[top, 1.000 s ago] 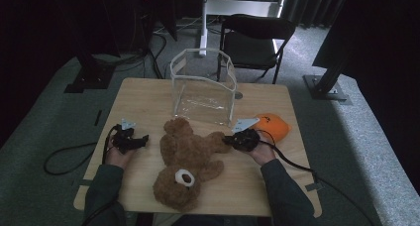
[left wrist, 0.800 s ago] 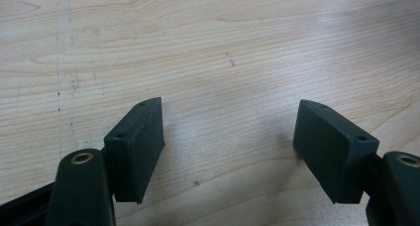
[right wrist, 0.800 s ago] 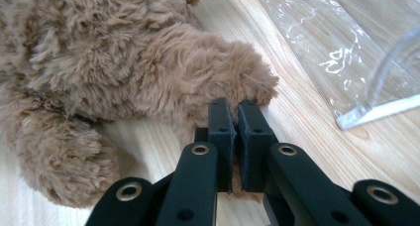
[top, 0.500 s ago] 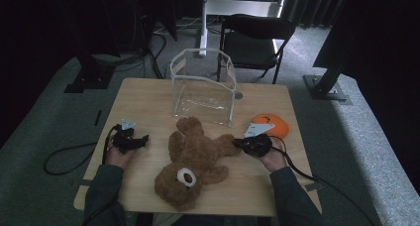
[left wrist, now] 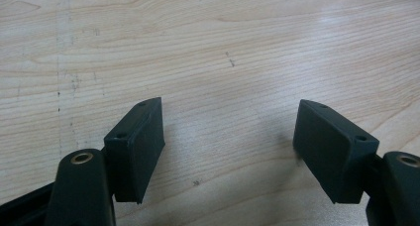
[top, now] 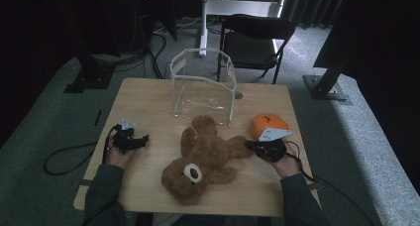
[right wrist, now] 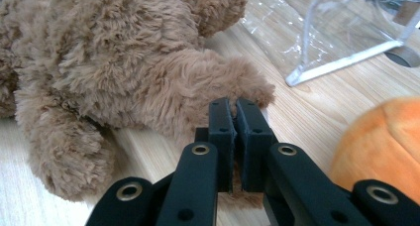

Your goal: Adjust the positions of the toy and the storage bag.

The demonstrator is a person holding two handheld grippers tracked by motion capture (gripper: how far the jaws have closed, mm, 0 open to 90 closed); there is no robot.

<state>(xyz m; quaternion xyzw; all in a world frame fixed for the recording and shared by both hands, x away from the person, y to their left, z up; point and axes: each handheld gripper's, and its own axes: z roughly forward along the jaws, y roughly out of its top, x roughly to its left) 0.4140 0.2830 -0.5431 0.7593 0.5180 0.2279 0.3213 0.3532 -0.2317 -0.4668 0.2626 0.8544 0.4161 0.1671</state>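
my right tongs are pinched tight on a paw of the brown teddy bear, with a tuft of its fur caught between the pads. from the high view i see the bear lying sprawled near the middle of the wooden tabletop, head toward my side and legs toward the far edge, where its feet come close to the clear plastic container standing upright behind it. the pinched paw stretches out toward my right hand. just beyond the right tongs sits an orange plush toy, near the bear's paw but apart from it; in the right gripper view it bulges in at the lower right. my left tongs are spread wide with nothing between them, held low over bare wood on the left part of the tabletop, well apart from the bear.
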